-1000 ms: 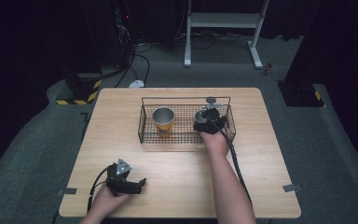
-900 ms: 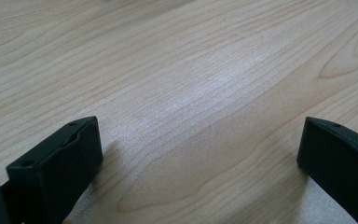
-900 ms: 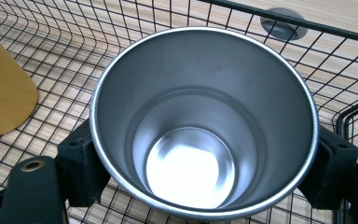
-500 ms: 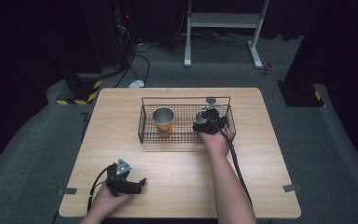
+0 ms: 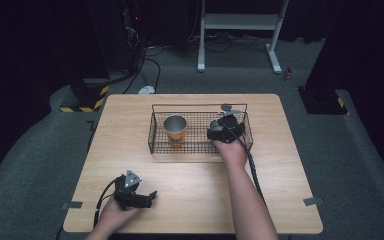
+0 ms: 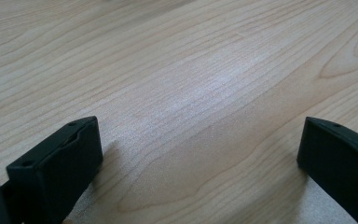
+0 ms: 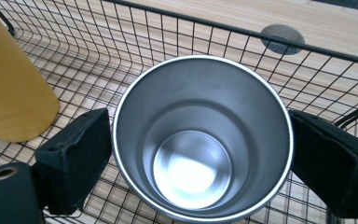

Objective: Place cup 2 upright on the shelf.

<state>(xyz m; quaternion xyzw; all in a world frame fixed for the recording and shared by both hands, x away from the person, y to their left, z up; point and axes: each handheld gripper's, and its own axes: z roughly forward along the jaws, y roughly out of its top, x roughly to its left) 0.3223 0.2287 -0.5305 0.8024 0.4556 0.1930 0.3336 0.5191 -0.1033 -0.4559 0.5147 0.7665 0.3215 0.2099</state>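
A black wire basket (image 5: 200, 150) stands at the middle of the wooden table (image 5: 280, 165). Inside it at the left, an orange cup with a steel lining (image 5: 175, 129) stands upright. My right gripper (image 5: 219, 129) is down in the basket's right end. In the right gripper view its jaws press both sides of an upright, empty steel cup (image 7: 200, 140), with the orange cup (image 7: 9, 88) just to the left. My left gripper (image 5: 147, 197) rests near the table's front left. It is open, and the left gripper view has bare wood between its fingertips (image 6: 65, 154).
A grey round cap (image 5: 226, 107) is set in the tabletop just behind the basket's rear wall (image 7: 214, 28). Cables trail from both grippers toward the front edge. Dark floor, a striped block (image 5: 87, 102) and a white stand (image 5: 237, 22) lie beyond the table.
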